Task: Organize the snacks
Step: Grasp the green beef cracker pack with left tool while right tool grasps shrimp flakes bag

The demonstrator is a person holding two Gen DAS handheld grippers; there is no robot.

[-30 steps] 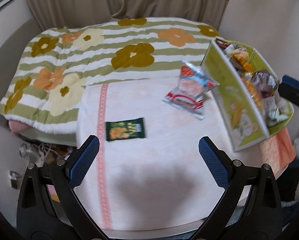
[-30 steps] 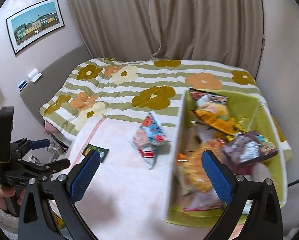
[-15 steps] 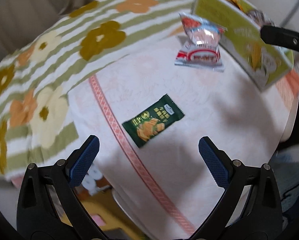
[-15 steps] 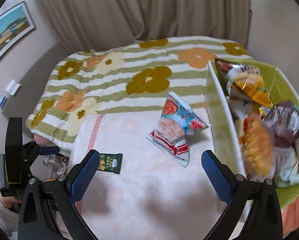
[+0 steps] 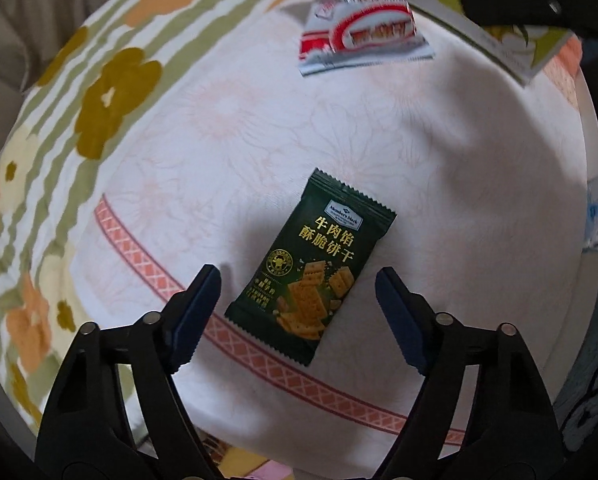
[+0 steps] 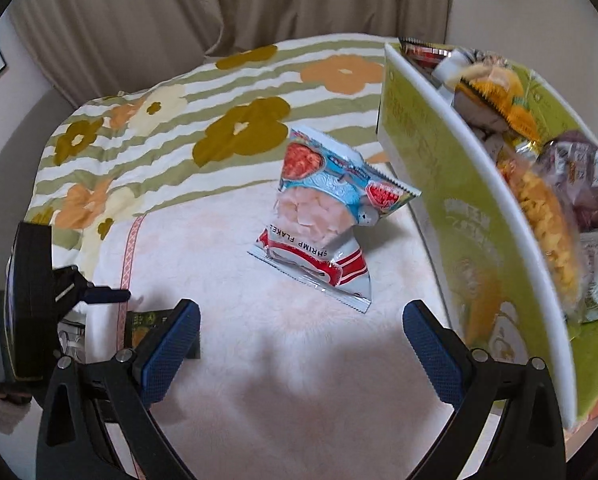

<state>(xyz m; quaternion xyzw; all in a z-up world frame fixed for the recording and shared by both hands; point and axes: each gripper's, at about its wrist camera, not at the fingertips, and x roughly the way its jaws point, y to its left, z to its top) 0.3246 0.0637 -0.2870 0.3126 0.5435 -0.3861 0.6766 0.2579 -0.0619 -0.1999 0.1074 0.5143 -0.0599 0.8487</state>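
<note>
Both tongs stood apart. Left tongs (image 5: 298,298), jaws just closing partway, straddled the dark cracker packet (image 5: 311,266) on the pink cloth (image 5: 459,200), pads not yet touching. Right tongs (image 6: 301,344) hovered near the shrimp bag (image 6: 327,220). Next, probably: clamp the packet, carry it to the green box (image 6: 451,184).

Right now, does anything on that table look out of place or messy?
Two snacks lie loose on the pale tablecloth instead of in the green box with the other packs: a crumpled shrimp flakes bag, propped up with one corner raised, and a dark green biscuit packet lying flat at a slant. Nothing is spilled or torn.
</note>
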